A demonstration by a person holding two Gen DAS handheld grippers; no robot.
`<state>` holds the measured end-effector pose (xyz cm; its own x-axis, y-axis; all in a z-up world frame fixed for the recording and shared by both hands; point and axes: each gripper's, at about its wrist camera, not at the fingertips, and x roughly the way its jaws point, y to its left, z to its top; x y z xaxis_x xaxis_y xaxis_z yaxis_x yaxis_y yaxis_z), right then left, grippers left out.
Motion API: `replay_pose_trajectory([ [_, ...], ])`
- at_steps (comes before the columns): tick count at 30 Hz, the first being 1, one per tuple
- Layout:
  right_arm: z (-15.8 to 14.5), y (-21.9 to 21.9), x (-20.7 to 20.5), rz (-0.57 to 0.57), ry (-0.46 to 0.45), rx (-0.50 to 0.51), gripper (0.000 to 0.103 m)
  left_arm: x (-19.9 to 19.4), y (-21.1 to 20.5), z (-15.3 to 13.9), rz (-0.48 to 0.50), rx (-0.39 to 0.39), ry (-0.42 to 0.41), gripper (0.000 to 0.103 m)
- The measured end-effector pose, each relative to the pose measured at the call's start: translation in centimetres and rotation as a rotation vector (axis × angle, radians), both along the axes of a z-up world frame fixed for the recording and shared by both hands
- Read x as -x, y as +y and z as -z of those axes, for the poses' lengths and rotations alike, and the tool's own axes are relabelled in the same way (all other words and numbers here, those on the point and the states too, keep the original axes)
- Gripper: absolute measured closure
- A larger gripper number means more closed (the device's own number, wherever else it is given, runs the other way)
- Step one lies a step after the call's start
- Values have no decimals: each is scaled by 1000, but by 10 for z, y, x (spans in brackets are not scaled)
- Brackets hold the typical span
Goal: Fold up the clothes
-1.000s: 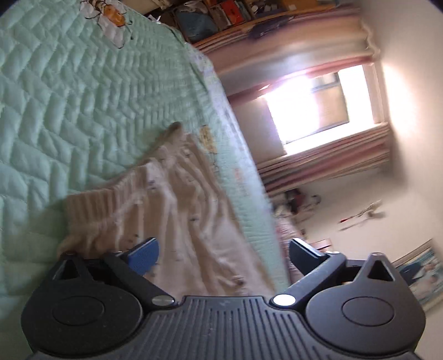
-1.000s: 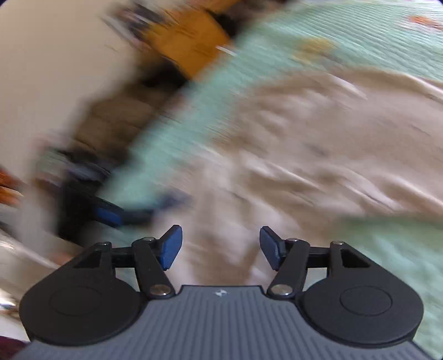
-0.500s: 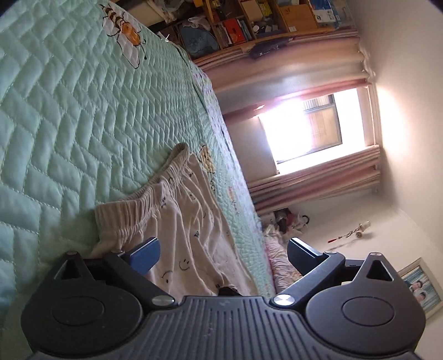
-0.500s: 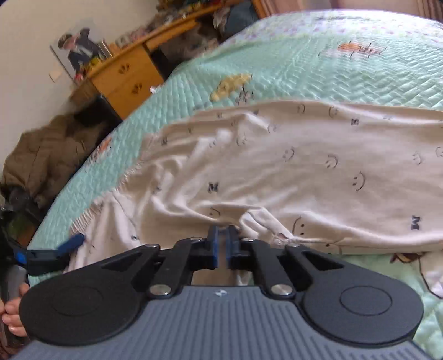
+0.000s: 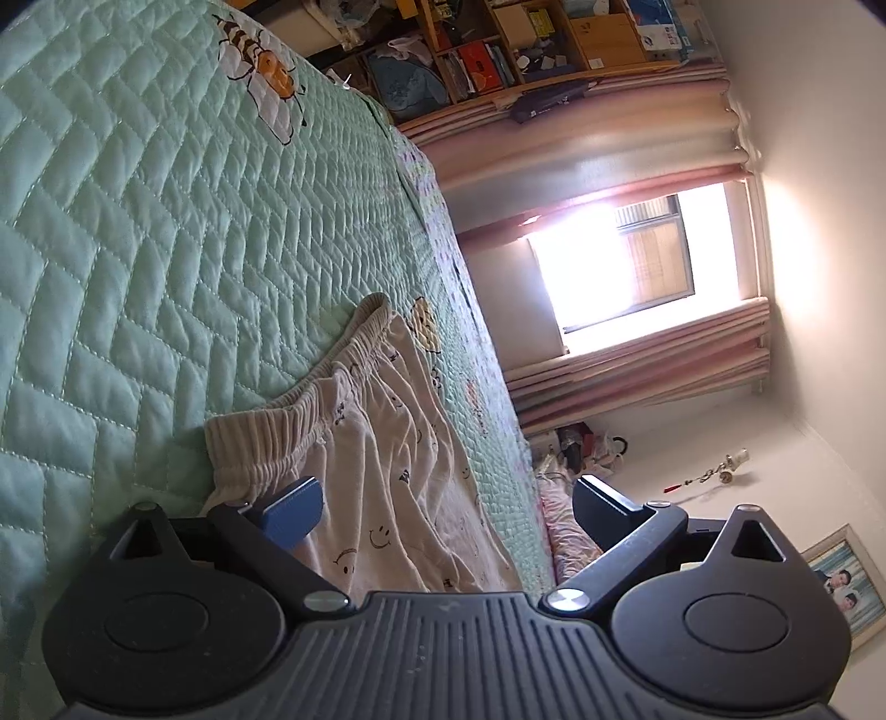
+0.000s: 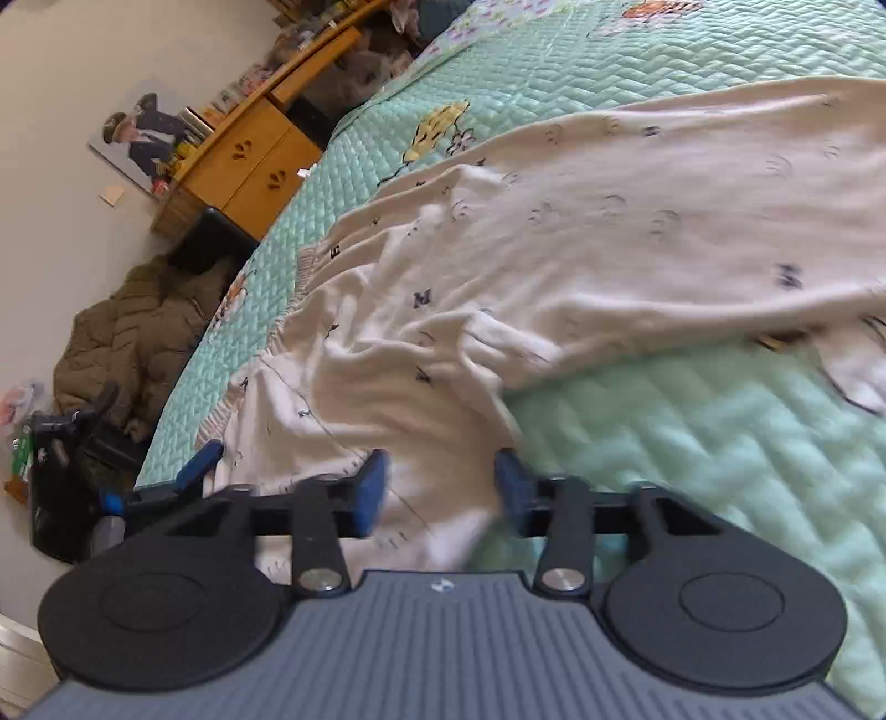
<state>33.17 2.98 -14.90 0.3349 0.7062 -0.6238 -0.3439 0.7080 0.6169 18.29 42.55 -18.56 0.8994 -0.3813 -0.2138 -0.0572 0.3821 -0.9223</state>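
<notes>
Spread across the mint-green quilted bedspread (image 6: 692, 471) lie the cream pyjama trousers (image 6: 609, 221), printed with small smiley faces and the letter M. Their gathered elastic waistband (image 5: 310, 399) sits just ahead of the left tool (image 5: 443, 504), whose jaws stand wide apart and released, one blue pad resting beside the cloth. The right tool (image 6: 440, 487) has just been opening; its pads now stand apart with a rumpled fold of trouser fabric lying loosely between them, not pinched. Bookshelves (image 5: 526, 44) beyond the bed hold boxes and books, their printing too small to read. A wooden drawer unit (image 6: 249, 166) stands by the wall, with a brown quilted jacket (image 6: 133, 332) heaped on the floor near it.
</notes>
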Motion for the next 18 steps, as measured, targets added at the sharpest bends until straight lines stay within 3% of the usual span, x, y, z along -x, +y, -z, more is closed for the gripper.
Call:
replay_pose_trajectory([
  [3, -13, -23, 23, 32, -19, -66, 51, 0, -4, -6, 3, -35, 13, 5],
  [8, -15, -66, 72, 49, -49, 1, 50, 25, -4, -31, -28, -91, -13, 2],
  [10, -16, -96, 100, 76, -81, -35, 50, 42, -8, -45, -26, -136, -46, 1],
  [12, -15, -135, 135, 151, -97, -108, 49, 58, -15, -55, -29, -169, -53, 1],
  [15, -12, -191, 192, 289, -95, -157, 45, 80, -28, -52, -45, -207, 8, 1],
  [18, -5, -243, 248, 438, -73, -168, 41, 98, -39, -33, -52, -175, 70, 1],
])
